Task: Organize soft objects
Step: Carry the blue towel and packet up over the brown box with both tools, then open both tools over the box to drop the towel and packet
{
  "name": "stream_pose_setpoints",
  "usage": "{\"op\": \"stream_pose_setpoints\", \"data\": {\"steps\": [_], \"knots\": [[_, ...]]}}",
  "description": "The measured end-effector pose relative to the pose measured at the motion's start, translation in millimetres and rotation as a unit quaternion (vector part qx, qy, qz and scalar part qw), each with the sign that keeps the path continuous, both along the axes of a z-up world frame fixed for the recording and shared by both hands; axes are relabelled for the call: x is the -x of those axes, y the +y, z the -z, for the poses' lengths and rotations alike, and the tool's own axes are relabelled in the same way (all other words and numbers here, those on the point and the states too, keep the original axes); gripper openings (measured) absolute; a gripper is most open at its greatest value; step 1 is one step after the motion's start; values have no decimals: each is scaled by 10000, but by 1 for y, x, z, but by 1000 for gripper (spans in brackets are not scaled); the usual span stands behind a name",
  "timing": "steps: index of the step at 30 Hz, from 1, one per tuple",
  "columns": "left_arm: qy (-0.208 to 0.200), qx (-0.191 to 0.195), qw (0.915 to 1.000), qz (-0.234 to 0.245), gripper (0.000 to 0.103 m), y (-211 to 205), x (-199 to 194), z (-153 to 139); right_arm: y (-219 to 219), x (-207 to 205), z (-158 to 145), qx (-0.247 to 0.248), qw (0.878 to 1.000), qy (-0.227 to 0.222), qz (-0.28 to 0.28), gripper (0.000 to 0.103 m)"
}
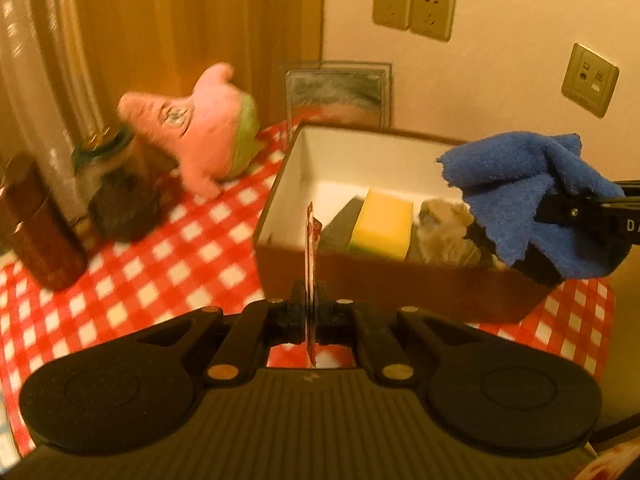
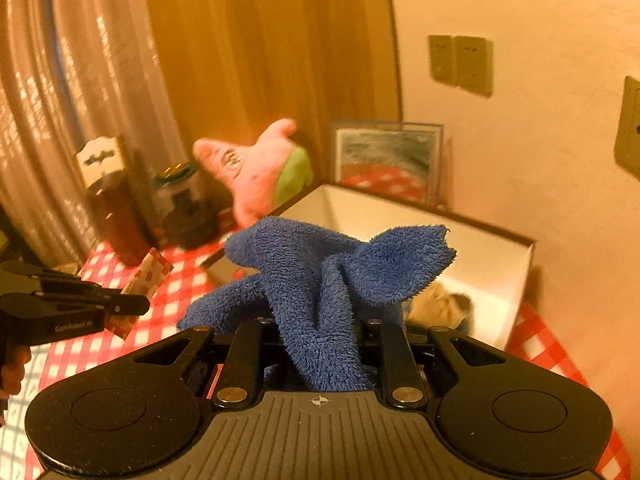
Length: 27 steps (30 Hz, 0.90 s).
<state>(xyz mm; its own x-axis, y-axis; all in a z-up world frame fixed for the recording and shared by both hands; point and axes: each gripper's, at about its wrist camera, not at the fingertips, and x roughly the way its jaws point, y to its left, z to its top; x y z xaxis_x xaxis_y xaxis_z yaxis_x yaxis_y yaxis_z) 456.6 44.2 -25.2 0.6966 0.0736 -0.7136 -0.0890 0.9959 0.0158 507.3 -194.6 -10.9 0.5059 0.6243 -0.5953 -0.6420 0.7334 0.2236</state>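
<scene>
On the far left of the left wrist view, well off to the left of the jaws, a brown cylindrical container (image 1: 44, 232) and a dark jar with a green-rimmed lid (image 1: 116, 196) stand on the red-and-white checked tablecloth (image 1: 168, 264). Just beyond the jar, up and left of the jaws, a pink starfish plush (image 1: 200, 128) leans near the wooden panel, still outside the box.

The left gripper (image 1: 310, 312) has its jaws pressed together on a thin, flat red-and-white patterned packet (image 1: 311, 248), seen edge-on and standing straight up from the fingertips. Directly ahead of those jaws sits the open brown box (image 1: 280, 208) with white inner walls; a yellow sponge (image 1: 384, 228) and a beige furry item (image 1: 444, 228) already lie inside.

To the right, the right gripper (image 2: 320, 344) holds a blue terry cloth (image 2: 332, 276) pinched at a narrow gap, the fabric fanning up and forward over the fingertips. In its own view the cloth hangs above the box's near wall, with free folds trailing left of the jaws.

The step in hand looks like carrying both items over the box. To do it well, bring each gripper clearly past the near rim before letting go, so the drooping cloth folds do not catch on the wall. Lower the cloth onto open floor beside the sponge. The thin packet would probably sit best slid in flat along a wall.
</scene>
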Motion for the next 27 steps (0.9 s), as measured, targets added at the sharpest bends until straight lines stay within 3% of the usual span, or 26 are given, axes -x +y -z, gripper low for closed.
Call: {"op": "stream_pose_setpoints", "data": {"steps": [12,27], "knots": [[90,-122,9990,411,4,-20,-95,0,6,-66,0,23,9990,97,444,20],[513,-264,9966,582,4,-17,-183,38,17,-125,34,166,9972,413,597,20]]}}
